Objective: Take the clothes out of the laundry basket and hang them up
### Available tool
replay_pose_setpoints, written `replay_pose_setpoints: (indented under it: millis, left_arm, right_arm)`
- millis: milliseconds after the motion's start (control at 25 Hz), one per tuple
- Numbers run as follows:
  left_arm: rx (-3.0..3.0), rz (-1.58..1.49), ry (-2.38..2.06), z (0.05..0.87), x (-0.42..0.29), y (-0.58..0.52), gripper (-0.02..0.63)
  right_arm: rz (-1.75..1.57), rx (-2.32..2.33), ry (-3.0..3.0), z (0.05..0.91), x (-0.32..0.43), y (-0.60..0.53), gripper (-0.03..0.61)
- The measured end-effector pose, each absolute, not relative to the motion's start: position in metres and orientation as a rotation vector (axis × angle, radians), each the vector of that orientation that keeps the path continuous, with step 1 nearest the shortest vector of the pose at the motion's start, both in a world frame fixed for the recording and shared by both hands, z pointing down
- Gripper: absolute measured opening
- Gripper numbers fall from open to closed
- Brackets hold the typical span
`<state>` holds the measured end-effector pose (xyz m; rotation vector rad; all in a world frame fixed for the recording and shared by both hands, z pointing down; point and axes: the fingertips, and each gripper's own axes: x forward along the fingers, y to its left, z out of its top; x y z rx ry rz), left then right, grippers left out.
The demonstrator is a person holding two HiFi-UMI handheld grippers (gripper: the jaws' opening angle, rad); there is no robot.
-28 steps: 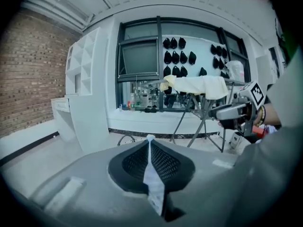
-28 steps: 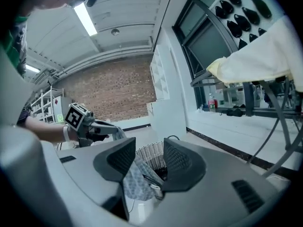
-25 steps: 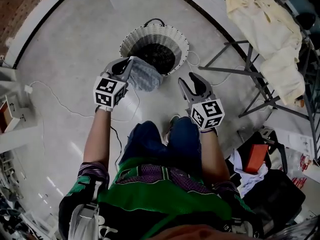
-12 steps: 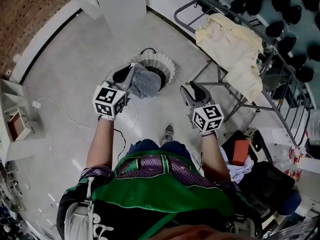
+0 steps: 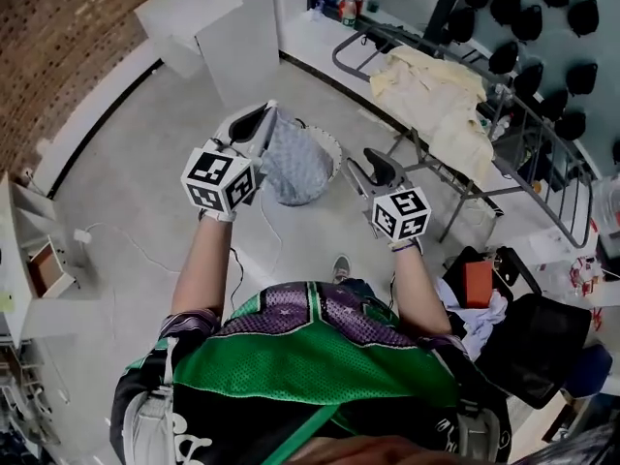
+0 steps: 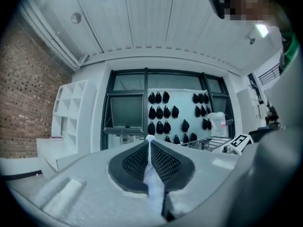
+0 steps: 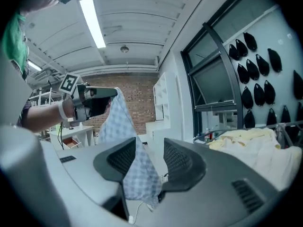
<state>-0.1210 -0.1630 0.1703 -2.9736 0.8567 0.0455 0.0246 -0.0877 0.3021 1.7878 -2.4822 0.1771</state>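
**Checked cloth raised on the left, right jaws loose**

Your left gripper is clenched on a top corner of the blue-and-white checked cloth. In the left gripper view only a thin pale strip of it shows, pinched between the pads, and the rest is cut off below the gripper body.

The cloth hangs well left of the grey metal drying rack. It covers most of the white wicker laundry basket on the floor, so only a sliver of rim shows and you cannot see what is inside.

Your right gripper sits between the cloth and the rack with its jaws spread and gripping nothing. In the right gripper view the cloth's lower corner appears in the gap. Whether it brushes the pad on the cloth's side cannot be told.

A cream crumpled garment already covers the near end of the rack, and the far rails are bare.

Left of the rack the pale floor lies open, apart from a thin white cable. A black bag crowds the floor just below the rack, on your right.
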Motion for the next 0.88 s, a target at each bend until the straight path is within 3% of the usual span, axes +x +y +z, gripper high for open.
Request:
replay_pose_setpoints:
  millis: [400, 880]
  left_arm:
    - [-3.019, 0.206, 0.637, 0.128, -0.150, -0.097, 0.021]
    - [-3.035, 0.328, 0.349, 0.073, -0.153, -0.029, 0.021]
  right_arm:
    - [0.298, 1.813, -2.383, 0.347, -0.063, -0.001, 0.183]
    - [0.455, 1.880, -2.291, 0.391, -0.084, 0.036, 0.183]
